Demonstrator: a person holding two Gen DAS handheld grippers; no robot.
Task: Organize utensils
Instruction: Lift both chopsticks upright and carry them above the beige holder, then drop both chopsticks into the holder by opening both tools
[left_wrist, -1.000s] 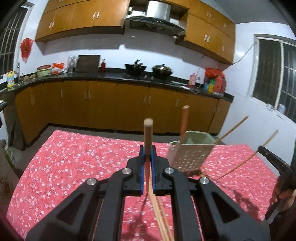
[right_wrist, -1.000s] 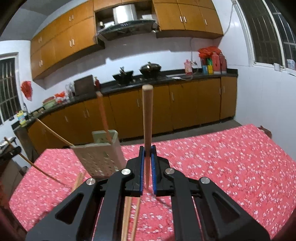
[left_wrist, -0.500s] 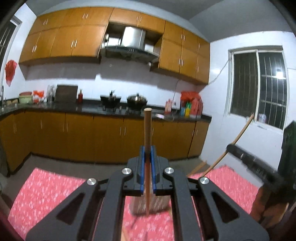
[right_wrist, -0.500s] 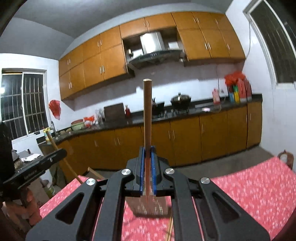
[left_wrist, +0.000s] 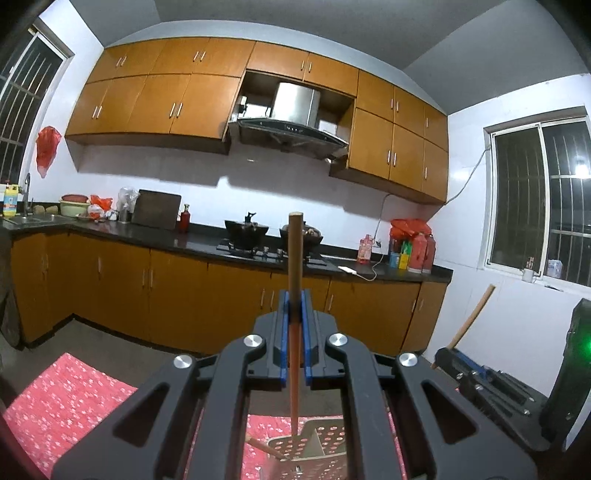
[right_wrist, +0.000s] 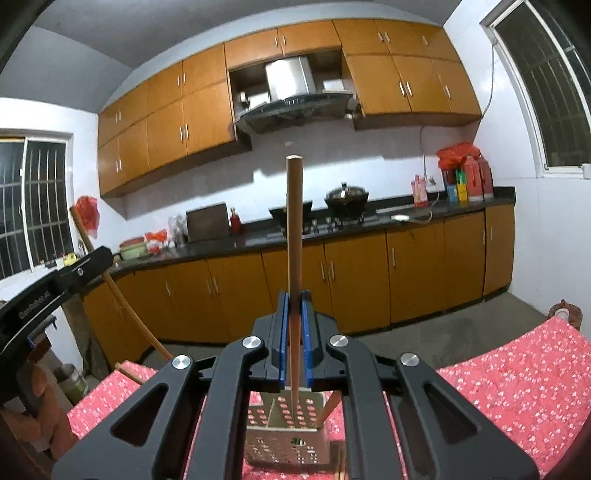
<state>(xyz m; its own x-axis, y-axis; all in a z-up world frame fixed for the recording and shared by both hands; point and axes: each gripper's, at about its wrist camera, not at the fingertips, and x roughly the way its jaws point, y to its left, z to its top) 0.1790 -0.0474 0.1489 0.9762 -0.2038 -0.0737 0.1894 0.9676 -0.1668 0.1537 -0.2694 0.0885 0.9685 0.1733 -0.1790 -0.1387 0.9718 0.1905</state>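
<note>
In the left wrist view my left gripper (left_wrist: 294, 314) is shut on an upright wooden chopstick (left_wrist: 295, 258). Its lower tip hangs just over the perforated utensil holder (left_wrist: 314, 448), which has another chopstick (left_wrist: 263, 445) leaning in it. At the right edge, my right gripper (left_wrist: 480, 376) shows with its stick (left_wrist: 472, 317). In the right wrist view my right gripper (right_wrist: 294, 314) is shut on a second upright chopstick (right_wrist: 294, 240), tip above the same holder (right_wrist: 288, 439). The left gripper (right_wrist: 62, 280) appears at the left, holding its stick (right_wrist: 118, 295).
The holder stands on a table with a red floral cloth (right_wrist: 517, 387). Beyond a strip of grey floor (left_wrist: 110, 339) run orange cabinets and a dark counter (left_wrist: 166, 240) with pots and bottles. A person's hand (right_wrist: 40, 417) is at the lower left.
Both grippers rose and tipped upward, so the views swung from the tabletop to the kitchen wall. The holder slid to the bottom of both views. Each chopstick stays clamped.
</note>
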